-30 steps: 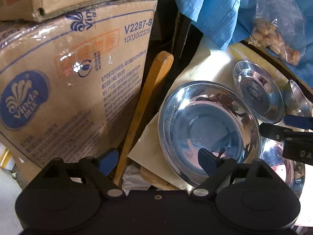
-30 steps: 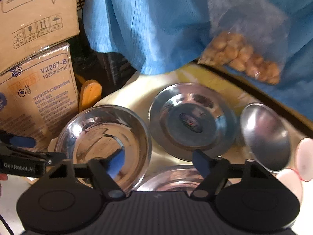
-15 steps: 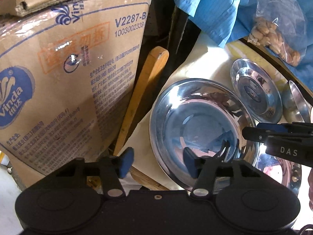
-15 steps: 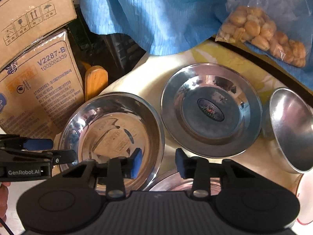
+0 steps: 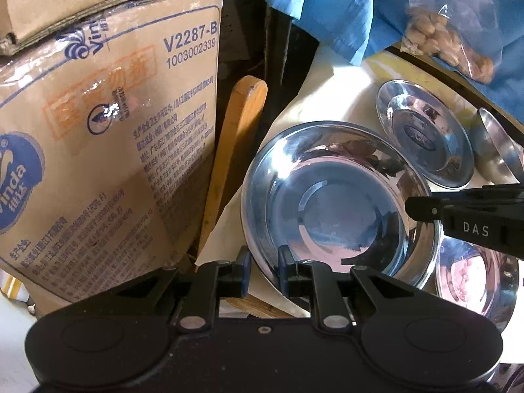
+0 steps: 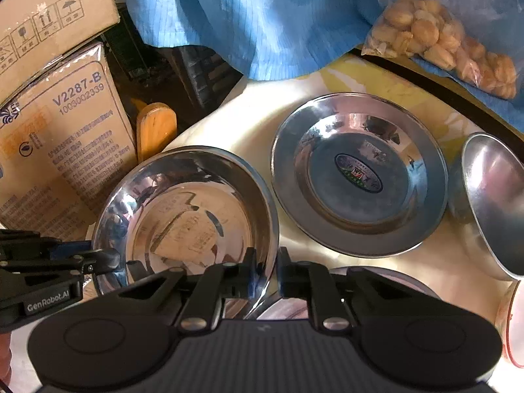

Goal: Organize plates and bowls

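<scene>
A large steel bowl (image 5: 334, 203) (image 6: 186, 209) sits on the pale tablecloth. My left gripper (image 5: 264, 262) straddles its left rim, one finger inside and one outside. Its jaws are still closing and pinch the rim. My right gripper (image 6: 267, 262) is shut on the same bowl's right rim. A steel plate with an oval sticker (image 6: 358, 173) (image 5: 422, 134) lies behind the bowl. A small steel bowl (image 6: 491, 203) leans tilted at the right. Another steel bowl (image 5: 471, 271) lies below my right gripper, partly hidden.
Stacked cardboard boxes (image 5: 98, 147) stand close on the left, with a wooden board (image 5: 239, 137) leaning beside them. A blue cloth (image 6: 262, 16) and a clear bag of nuts (image 6: 442, 42) lie at the back. A white and red dish (image 6: 514, 321) shows at the right edge.
The jaws of both grippers went from wide apart to narrow, closing onto opposite rims of the large bowl. The right gripper sank slightly toward the table.
</scene>
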Demonstrator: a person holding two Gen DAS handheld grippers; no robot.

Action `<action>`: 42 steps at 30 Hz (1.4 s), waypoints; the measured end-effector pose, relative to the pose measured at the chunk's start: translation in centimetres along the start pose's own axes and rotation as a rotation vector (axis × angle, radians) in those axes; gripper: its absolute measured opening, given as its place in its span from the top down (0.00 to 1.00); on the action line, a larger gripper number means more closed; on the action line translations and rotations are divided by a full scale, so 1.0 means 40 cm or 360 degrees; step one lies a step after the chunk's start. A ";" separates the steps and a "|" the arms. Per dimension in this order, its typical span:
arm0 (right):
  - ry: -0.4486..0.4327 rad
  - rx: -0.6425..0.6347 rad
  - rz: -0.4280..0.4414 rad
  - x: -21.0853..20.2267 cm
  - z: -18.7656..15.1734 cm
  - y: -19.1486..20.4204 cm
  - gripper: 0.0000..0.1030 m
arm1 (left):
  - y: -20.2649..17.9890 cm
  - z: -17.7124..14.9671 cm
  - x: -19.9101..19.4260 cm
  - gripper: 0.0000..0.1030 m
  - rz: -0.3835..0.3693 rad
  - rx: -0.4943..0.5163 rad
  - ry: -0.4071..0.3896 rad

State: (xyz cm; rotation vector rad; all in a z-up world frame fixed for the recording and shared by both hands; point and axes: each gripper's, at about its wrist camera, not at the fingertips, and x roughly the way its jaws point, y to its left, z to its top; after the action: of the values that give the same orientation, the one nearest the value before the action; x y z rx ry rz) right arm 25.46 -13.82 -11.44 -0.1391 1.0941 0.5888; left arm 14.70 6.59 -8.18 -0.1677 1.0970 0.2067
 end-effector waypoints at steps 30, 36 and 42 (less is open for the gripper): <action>-0.0285 0.0395 -0.0294 -0.338 -0.219 -0.092 0.85 | -0.248 -0.040 -0.135 0.80 -0.0271 0.0581 -0.0149; -0.0241 0.0528 -0.0373 -0.333 -0.278 -0.135 0.85 | -0.325 -0.058 -0.099 0.79 -0.0284 0.0719 -0.0110; -0.0226 0.0523 -0.0381 -0.331 -0.290 -0.146 0.85 | -0.345 -0.056 -0.082 0.78 -0.0264 0.0740 -0.0072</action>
State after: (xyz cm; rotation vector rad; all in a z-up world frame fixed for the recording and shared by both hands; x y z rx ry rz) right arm 14.96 -28.26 -6.42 0.0566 1.0038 0.1964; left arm 14.76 -7.55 -5.80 0.1620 1.0527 -0.1937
